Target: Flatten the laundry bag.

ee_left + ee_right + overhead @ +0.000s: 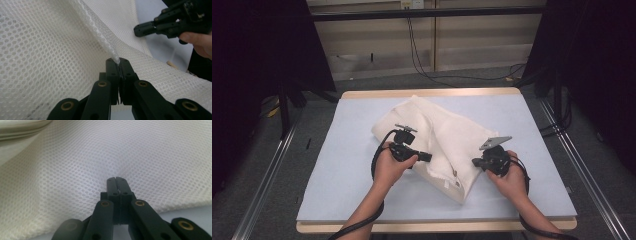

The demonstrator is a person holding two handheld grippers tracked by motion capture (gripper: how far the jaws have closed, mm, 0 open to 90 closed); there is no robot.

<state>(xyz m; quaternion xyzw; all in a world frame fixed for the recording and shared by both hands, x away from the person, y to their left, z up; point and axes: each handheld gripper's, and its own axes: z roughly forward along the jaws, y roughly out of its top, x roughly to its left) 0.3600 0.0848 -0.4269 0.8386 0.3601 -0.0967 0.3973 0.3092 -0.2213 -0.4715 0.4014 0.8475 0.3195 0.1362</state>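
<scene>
Fingers of the left gripper [119,63] are pressed together on a raised ridge of a white mesh laundry bag [437,137], the pinched fold of netting running up and away from their tips in the left gripper view. Across the bag, the right gripper [116,180] has its fingers closed flat against each other at the netting, with a little pucker of mesh gathered at the tips; whether cloth is actually caught between them cannot be told for certain, though the mesh draws in toward that point.

Seen from the high view, the bag lies crumpled and slantwise on the pale blue mat [352,165] that covers the table [427,93], reaching from the far middle of the mat down toward the near right. A seam with a small tag at the near corner marks its lower end. Whether anything is inside the bag cannot be made out; the netting looks soft and folded over on itself, with a plainer off-white layer at the top left of the right gripper view.

Both hands come in from the near edge, the left hand [389,167] at the bag's near left side and the right hand [512,177] at its near right edge, black cables trailing back along the forearms.
</scene>
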